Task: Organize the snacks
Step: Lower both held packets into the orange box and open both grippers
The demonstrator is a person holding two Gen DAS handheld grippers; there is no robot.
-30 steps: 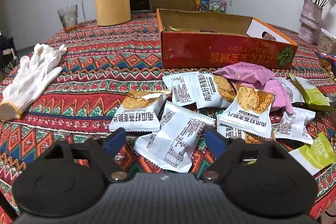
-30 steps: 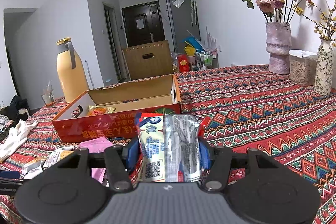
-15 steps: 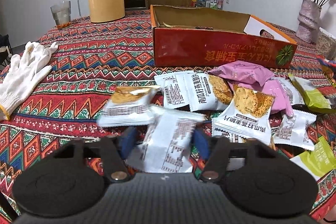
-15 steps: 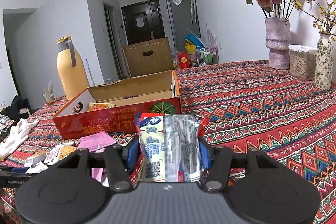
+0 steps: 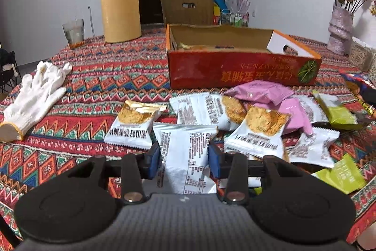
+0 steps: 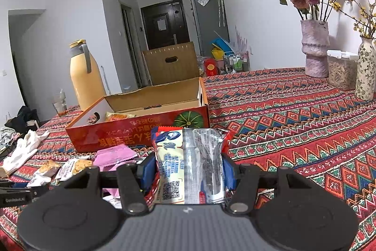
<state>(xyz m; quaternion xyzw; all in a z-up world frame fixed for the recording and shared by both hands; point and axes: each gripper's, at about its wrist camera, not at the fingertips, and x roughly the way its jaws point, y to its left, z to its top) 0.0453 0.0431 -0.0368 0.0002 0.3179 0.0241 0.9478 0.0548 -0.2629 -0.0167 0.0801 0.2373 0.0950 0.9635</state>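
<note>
My left gripper (image 5: pixel 184 159) has its jaws closing, its blue pads pressing both sides of a white snack packet (image 5: pixel 185 157) lifted slightly off the cloth. Beyond it lie several white oat-snack packets (image 5: pixel 206 109), pink packets (image 5: pixel 260 92) and green packets (image 5: pixel 338 112). The open red cardboard box (image 5: pixel 235 72) stands behind the pile, a few snacks inside. My right gripper (image 6: pixel 189 171) is shut on a silver, blue and red snack packet (image 6: pixel 190 164), held in front of the red box (image 6: pixel 141 133).
A white glove (image 5: pixel 35 95) lies at the left. A yellow thermos jug (image 5: pixel 119 4) and a glass (image 5: pixel 74 33) stand at the back left. Flower vases (image 6: pixel 315 48) and a clear jar (image 6: pixel 340 69) stand at the far right on the patterned tablecloth (image 6: pixel 293 121).
My left gripper's jaws closed onto the white packet that lay between them and raised it a little. The right gripper kept still with its packet.
</note>
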